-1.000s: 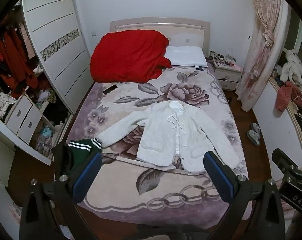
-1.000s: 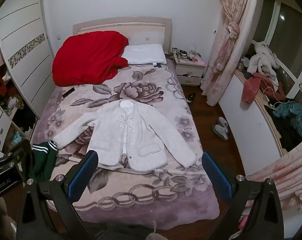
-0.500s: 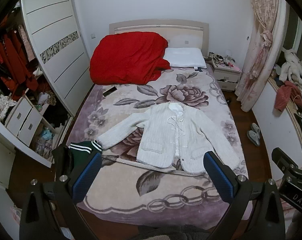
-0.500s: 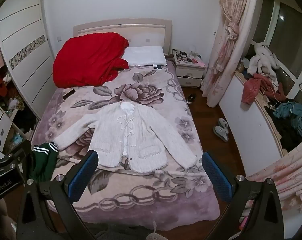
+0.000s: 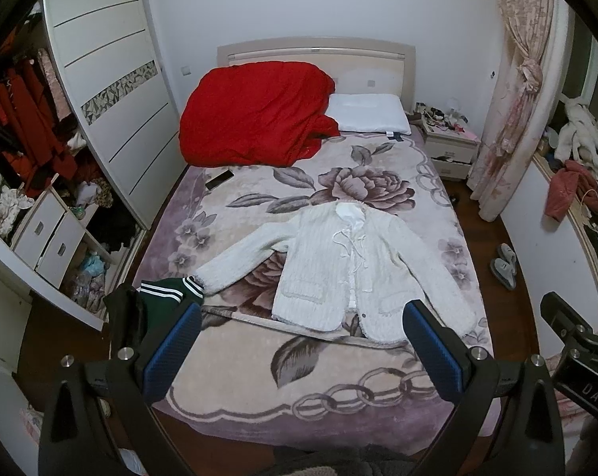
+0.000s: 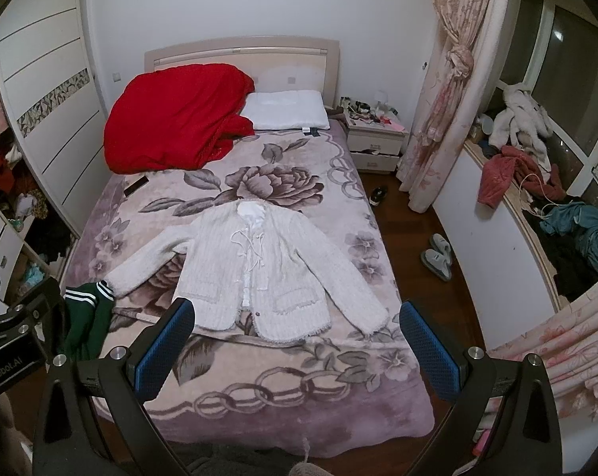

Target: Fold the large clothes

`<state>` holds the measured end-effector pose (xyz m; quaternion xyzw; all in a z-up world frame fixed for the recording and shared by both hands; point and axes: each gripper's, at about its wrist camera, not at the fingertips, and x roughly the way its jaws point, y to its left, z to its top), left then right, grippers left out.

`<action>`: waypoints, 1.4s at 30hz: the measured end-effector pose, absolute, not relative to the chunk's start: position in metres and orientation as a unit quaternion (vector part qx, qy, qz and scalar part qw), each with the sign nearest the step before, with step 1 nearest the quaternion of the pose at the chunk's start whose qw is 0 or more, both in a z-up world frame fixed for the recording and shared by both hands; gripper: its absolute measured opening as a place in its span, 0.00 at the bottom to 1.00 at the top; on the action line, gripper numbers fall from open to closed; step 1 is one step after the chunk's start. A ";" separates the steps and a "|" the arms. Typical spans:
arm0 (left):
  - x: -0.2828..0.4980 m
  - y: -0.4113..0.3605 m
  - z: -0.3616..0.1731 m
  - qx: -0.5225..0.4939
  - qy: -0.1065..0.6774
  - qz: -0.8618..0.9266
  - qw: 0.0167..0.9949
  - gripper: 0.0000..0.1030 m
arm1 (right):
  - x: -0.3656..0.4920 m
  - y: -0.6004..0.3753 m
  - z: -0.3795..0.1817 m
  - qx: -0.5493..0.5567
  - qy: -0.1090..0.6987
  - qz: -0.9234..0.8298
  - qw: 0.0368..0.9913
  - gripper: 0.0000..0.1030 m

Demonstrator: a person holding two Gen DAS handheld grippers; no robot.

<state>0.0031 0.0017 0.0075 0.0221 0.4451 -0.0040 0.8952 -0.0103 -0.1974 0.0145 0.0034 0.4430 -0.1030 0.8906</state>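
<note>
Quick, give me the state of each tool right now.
Left tool: open, holding nothing, above the foot of the bed.
Right tool: open, holding nothing, clear of the white jacket.

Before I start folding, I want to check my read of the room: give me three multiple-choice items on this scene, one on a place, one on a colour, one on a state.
1. Where does the white jacket lie?
A. spread flat on the bed
B. on the floor
C. on the nightstand

2. What colour is the bunched quilt by the headboard?
A. blue
B. red
C. yellow

3. How do the two grippers stand?
A. both shut on the jacket
B. one open, one shut
C. both open and holding nothing

Answers:
1 A: the jacket lies front up on the flowered blanket, sleeves spread to both sides.
2 B: the quilt beside the white pillow is plainly red.
3 C: the left gripper and the right gripper show wide gaps between their blue fingers, above the bed's near end.
</note>
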 end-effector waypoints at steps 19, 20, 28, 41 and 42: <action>0.002 0.001 0.007 0.023 0.445 -0.004 0.895 1.00 | -0.005 -0.196 0.022 0.007 0.444 -0.102 0.890 1.00; 0.003 0.002 0.008 0.023 0.445 -0.003 0.895 1.00 | -0.005 -0.196 0.022 0.007 0.443 -0.102 0.890 1.00; 0.003 0.002 0.007 0.024 0.445 -0.005 0.895 1.00 | -0.004 -0.189 0.025 0.008 0.444 -0.100 0.890 1.00; 0.009 0.000 0.019 0.025 0.443 -0.003 0.896 1.00 | -0.004 -0.186 0.025 0.009 0.442 -0.099 0.891 1.00; 0.007 0.000 0.017 0.025 0.444 -0.004 0.896 1.00 | -0.004 -0.185 0.026 0.009 0.442 -0.099 0.891 1.00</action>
